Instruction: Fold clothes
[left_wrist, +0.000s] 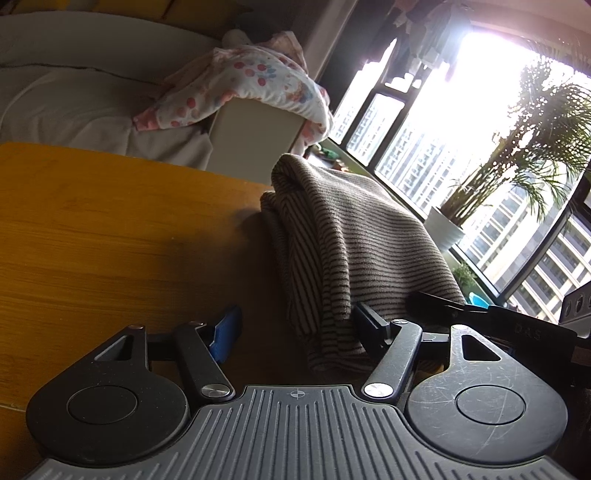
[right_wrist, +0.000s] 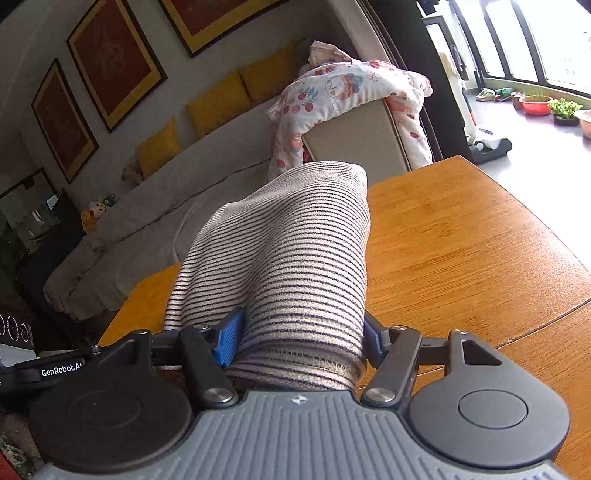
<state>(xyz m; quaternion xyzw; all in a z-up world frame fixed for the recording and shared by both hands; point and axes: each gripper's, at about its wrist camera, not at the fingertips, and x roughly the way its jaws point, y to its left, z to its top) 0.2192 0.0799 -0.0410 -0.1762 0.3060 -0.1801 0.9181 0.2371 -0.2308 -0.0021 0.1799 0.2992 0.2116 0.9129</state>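
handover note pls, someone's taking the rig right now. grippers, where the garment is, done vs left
Right gripper: shut on the striped garment, a thick bunched fold filling the space between its pads.
Left gripper: open; garment edge touches only its right-hand finger, not clamped.
Garment is a folded bundle lifted over the wooden table.
Done: bundle gathered. Left: set it flat, finish the fold, release.
Floral clothing is draped on the sofa arm, untouched.

Between your right claw (right_wrist: 299, 341) pads sits soft, matt knit cloth, the striped garment (right_wrist: 288, 266), finely ribbed with a fuzzy hem. Beyond it the table (right_wrist: 461, 251) is smooth, satin wood with visible grain. Your left claw (left_wrist: 295, 328) shows scuffed matt black plastic and shiny metal rivets.
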